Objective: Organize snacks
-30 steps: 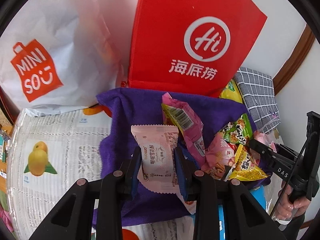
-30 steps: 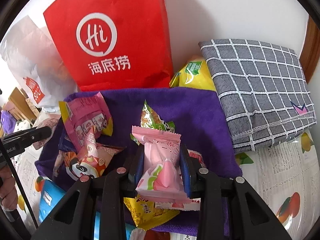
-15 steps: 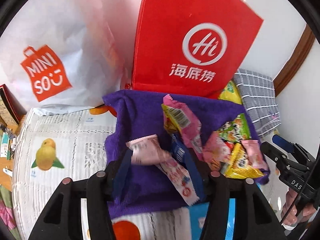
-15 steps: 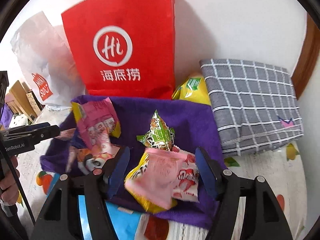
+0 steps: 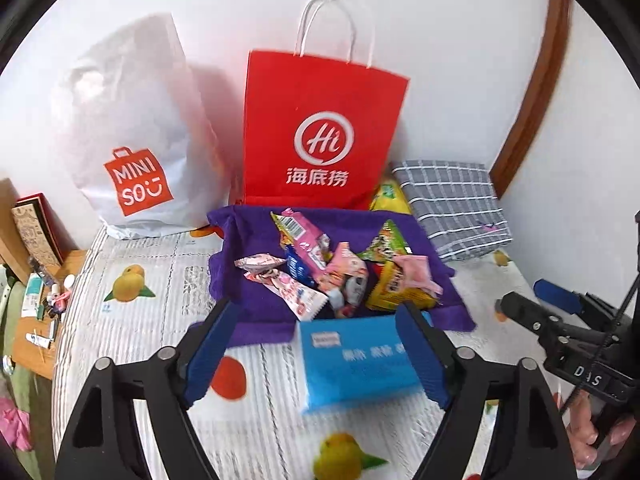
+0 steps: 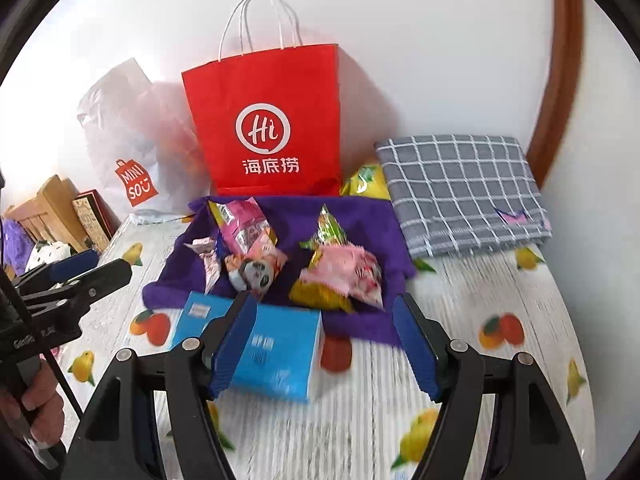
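Snack packets [image 5: 320, 276] heaped on purple cloth [image 5: 248, 240] before red paper bag [image 5: 320, 136] — bag contents hidden. Left gripper [image 5: 316, 344], right gripper [image 6: 326, 340] both spread wide, empty, above blue box [image 6: 260, 352] — label blurred.

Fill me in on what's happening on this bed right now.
A person is sorting snacks with a handheld gripper in each hand. Both the left gripper and the right gripper are open and hold nothing. The snack packets lie in a loose heap on the purple towel, in front of the red paper bag. A blue pack lies on the fruit-print sheet at the towel's near edge.
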{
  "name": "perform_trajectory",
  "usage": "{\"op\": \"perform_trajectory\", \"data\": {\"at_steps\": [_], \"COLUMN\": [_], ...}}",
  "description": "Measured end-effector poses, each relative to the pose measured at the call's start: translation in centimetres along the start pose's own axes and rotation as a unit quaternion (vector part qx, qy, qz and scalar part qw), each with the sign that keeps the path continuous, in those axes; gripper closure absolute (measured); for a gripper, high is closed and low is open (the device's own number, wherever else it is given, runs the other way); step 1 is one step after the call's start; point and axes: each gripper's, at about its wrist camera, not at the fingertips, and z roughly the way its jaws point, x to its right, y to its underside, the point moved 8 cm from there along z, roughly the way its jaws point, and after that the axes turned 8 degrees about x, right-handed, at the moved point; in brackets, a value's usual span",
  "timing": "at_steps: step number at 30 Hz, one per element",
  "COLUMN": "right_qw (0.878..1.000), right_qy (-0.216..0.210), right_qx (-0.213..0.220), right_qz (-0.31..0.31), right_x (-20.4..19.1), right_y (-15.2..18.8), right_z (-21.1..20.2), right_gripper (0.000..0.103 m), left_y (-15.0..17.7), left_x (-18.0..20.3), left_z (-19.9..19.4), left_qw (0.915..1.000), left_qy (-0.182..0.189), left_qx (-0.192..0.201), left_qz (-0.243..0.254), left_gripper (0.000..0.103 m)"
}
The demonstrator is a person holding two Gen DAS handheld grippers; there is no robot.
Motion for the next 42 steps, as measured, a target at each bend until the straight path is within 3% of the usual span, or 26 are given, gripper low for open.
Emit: {"op": "perform_trajectory", "data": {"at_steps": [2, 5, 9, 23, 42], "right_qw": [1.0, 1.0, 0.999, 0.998, 0.998], "right_qy": [0.002, 0.015, 0.035, 0.046, 0.042], "right_qx": [0.008, 0.014, 0.023, 0.027, 0.027], "right_qz": [0.008, 0.012, 0.018, 0.021, 0.021], "right_x": [0.1, 0.3, 0.6, 1.0, 0.9], "right_y": [0.6, 1.4, 2.4, 4.4, 4.5], "right_z": [-1.7, -3.6, -5.8, -9.5, -10.1], "right_gripper": [0.031, 0.017, 0.011, 0.011, 0.011], "left_y": [0.4, 1.1, 1.9, 2.3, 2.6], "left_x": [0.5, 0.9, 0.9, 1.9, 2.4], "left_z": [-1.6, -3.5, -5.4, -8.7, -9.7], "left_qw": [1.0, 0.9999, 0.9995, 0.9984, 0.9982], "left_qy": [0.002, -0.002, -0.015, -0.026, -0.032], "left_qx": [0.007, 0.015, 0.026, 0.048, 0.049], "left_qz": [0.001, 0.006, 0.007, 0.016, 0.018], "left_gripper": [0.019, 0.016, 0.015, 0.015, 0.015]}}
